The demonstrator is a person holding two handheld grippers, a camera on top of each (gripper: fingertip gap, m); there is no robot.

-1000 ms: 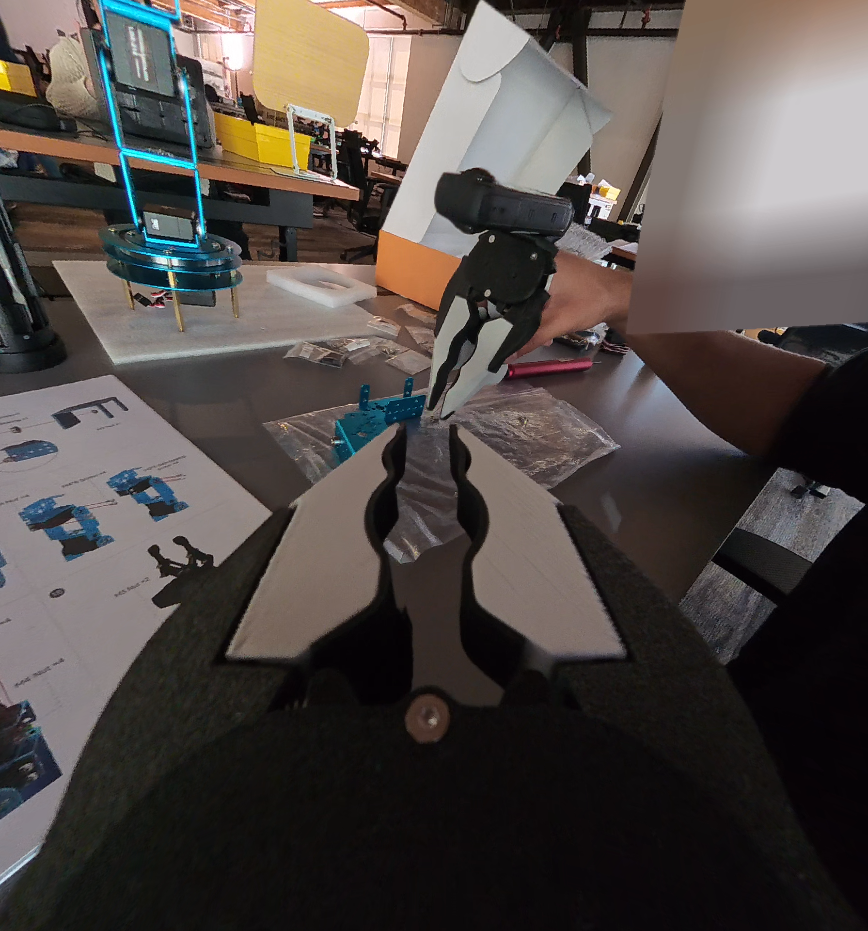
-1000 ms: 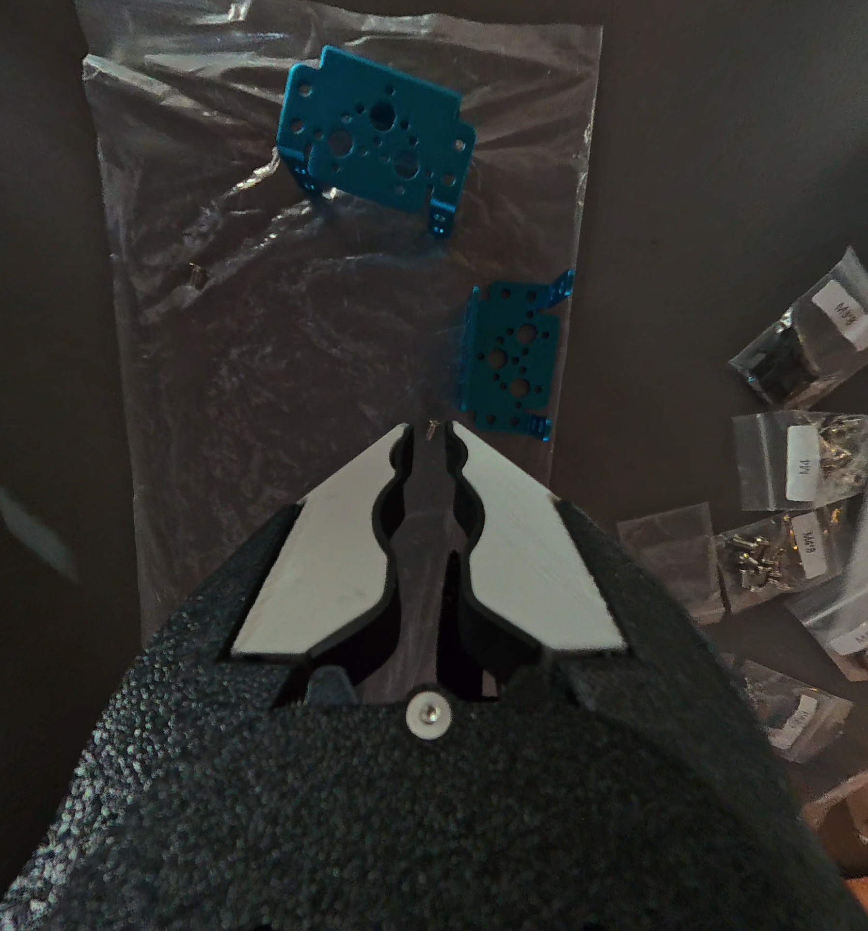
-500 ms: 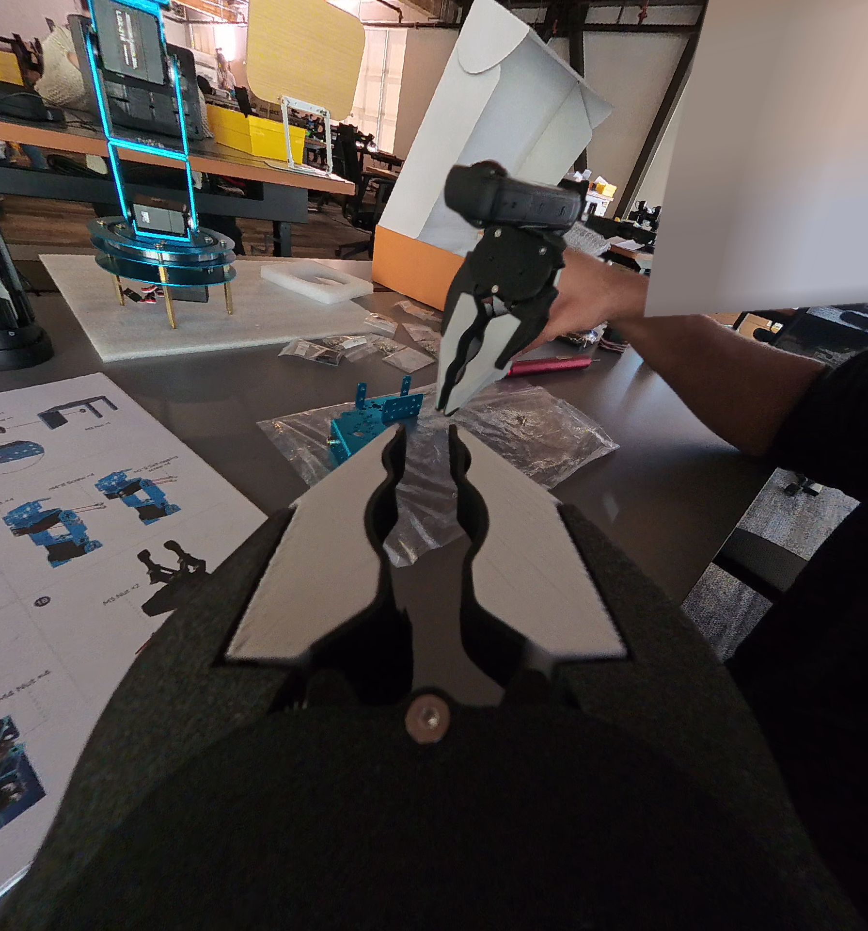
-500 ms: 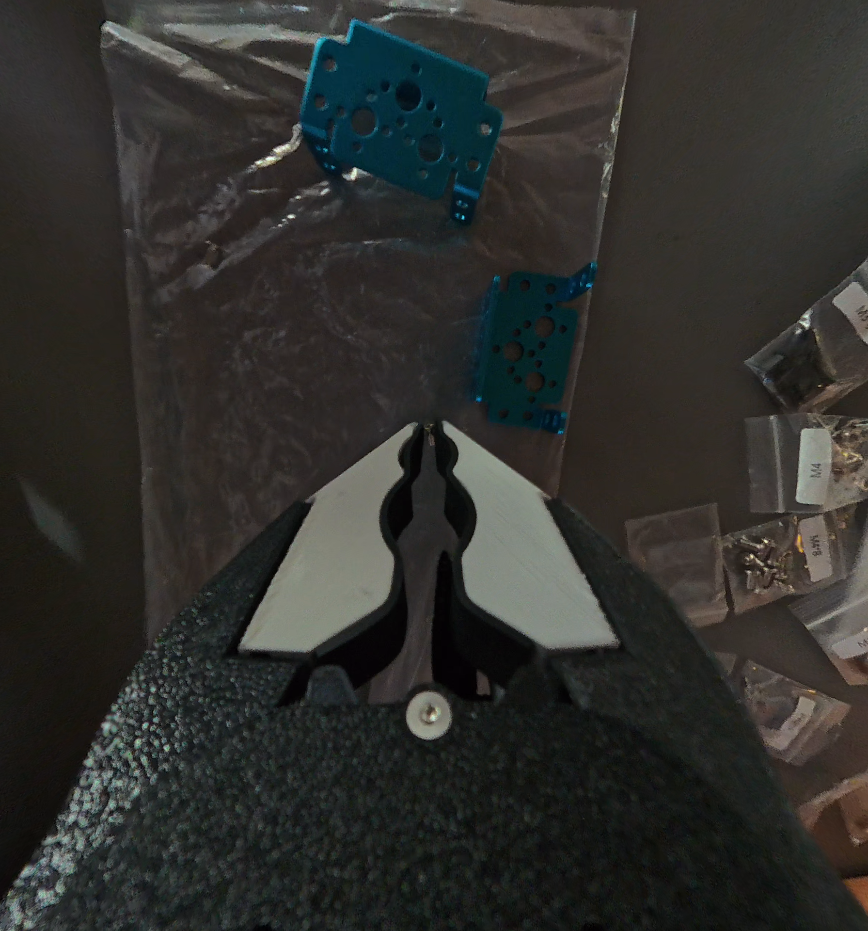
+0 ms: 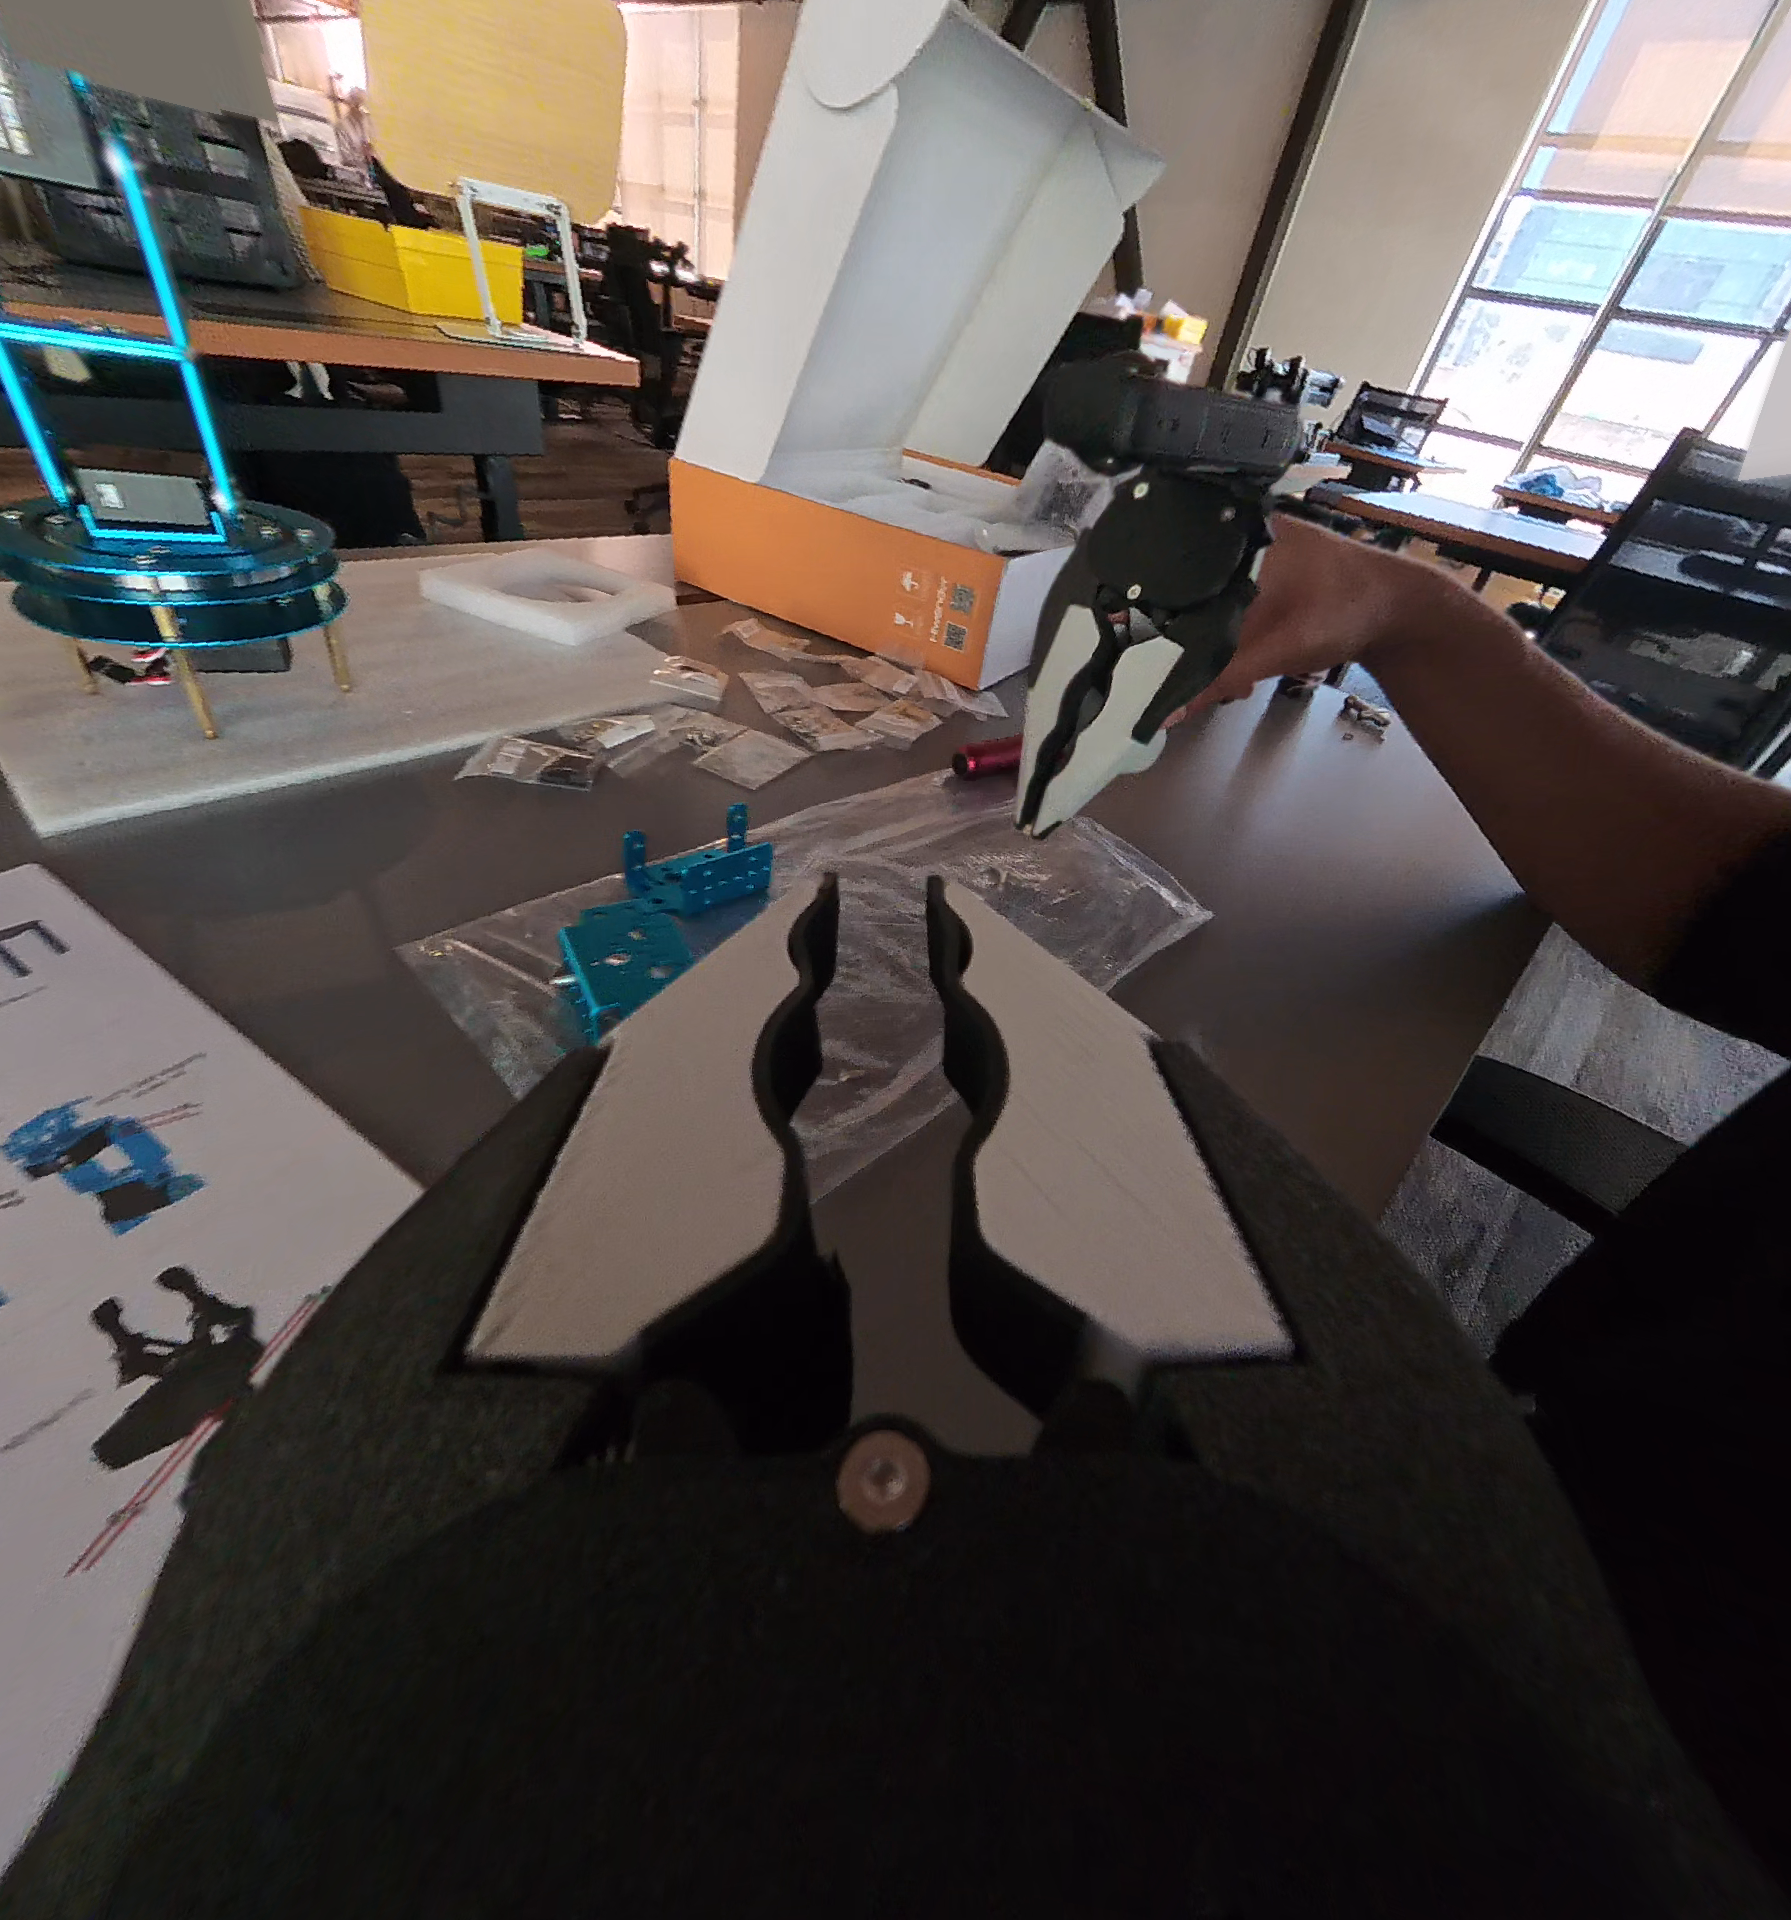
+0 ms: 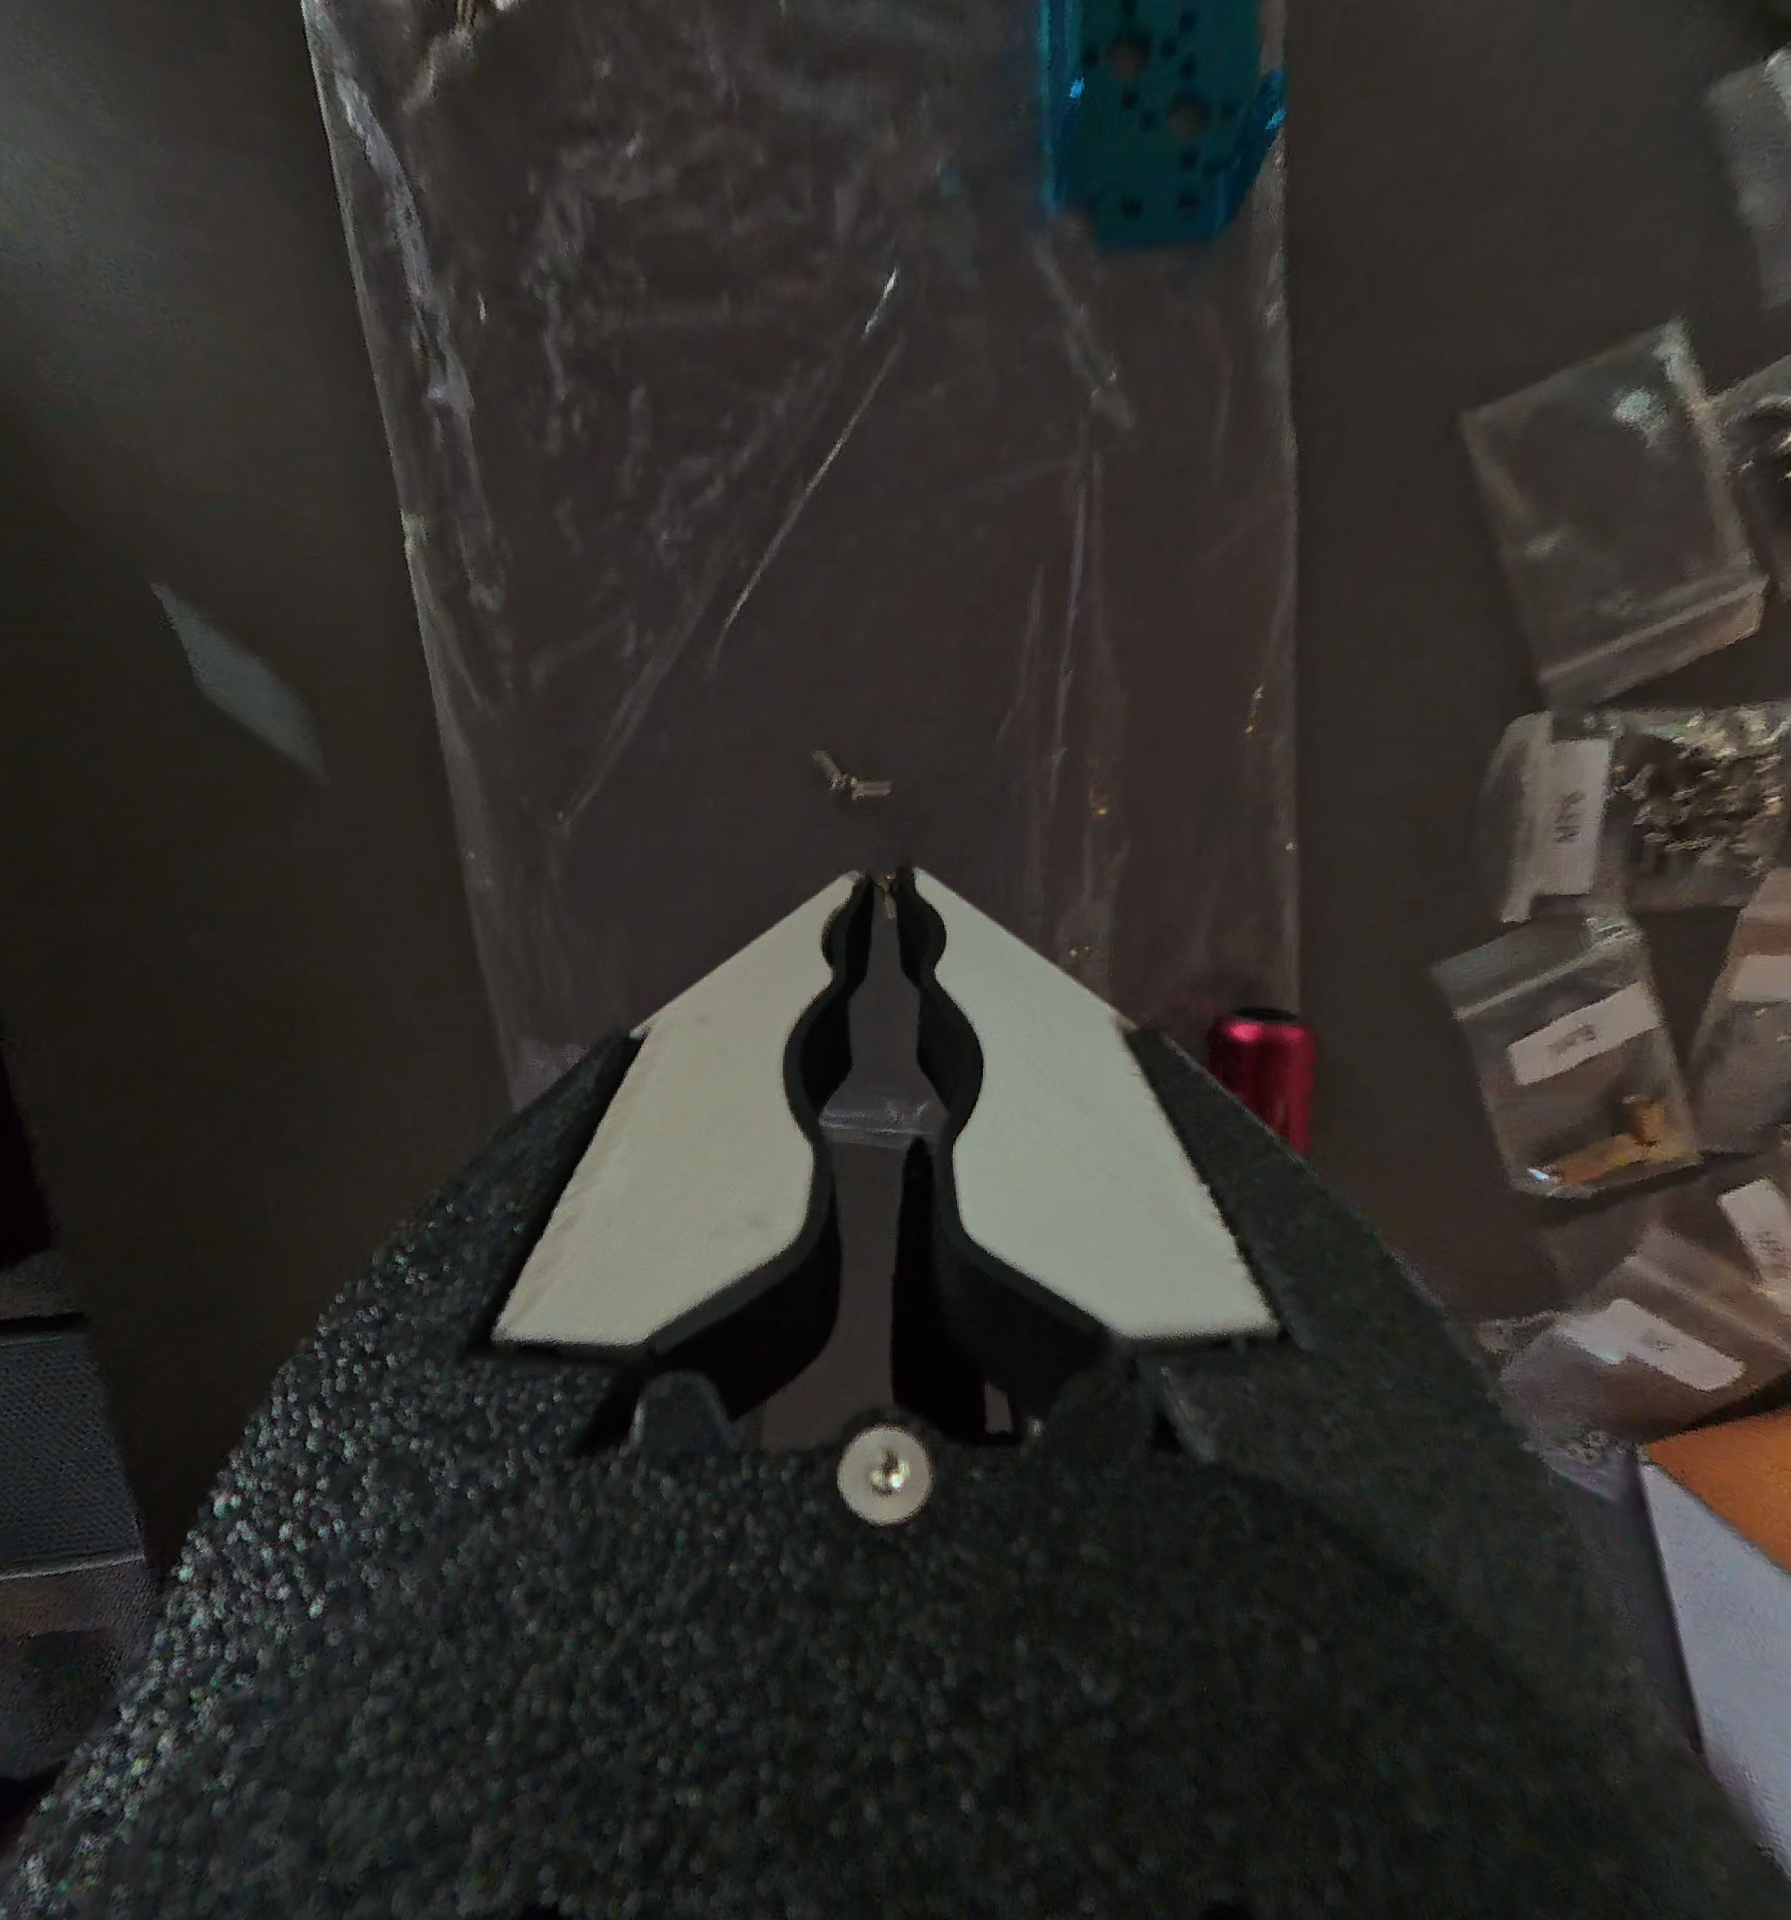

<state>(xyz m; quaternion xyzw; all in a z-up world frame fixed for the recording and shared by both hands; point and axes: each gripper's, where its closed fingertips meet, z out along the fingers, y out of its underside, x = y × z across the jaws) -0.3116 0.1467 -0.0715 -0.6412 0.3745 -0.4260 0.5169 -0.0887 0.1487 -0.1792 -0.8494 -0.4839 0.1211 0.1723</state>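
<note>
Nearest in the left wrist view, the left hand-held gripper (image 5: 878, 883) hangs over the dark table (image 5: 1338, 831) with a clear gap between its fingers and nothing in them; a printed sheet of diagrams (image 5: 70, 1143) lies at its left side; just past its tips a flat clear plastic bag (image 5: 1026, 904) is spread on the table, with two blue perforated metal brackets (image 5: 699, 883) resting at the bag's left edge, one partly on the plastic; whether anything lies inside the bag cannot be told; above the bag's far end the right hand-held gripper (image 6: 883, 878) points down, lifted clear of the plastic, held by a person's hand (image 5: 1317, 613); in the right wrist view its fingers are nearly together and pinch a tiny silver screw (image 6: 887, 891) at the very tips; two more small screws (image 6: 849, 781) lie on the bag just ahead of it; a red metal cylinder (image 6: 1265, 1070) lies on the table near the bag's end, beside that gripper; farther off, a scatter of small zip bags (image 5: 766, 727) holds dark and metallic hardware; behind them an orange and white cardboard box (image 5: 829, 571) stands open with its lid up and white packing inside; to the far left a white foam sheet (image 5: 403, 696) carries a blue-lit round stand on brass legs (image 5: 158, 551).
</note>
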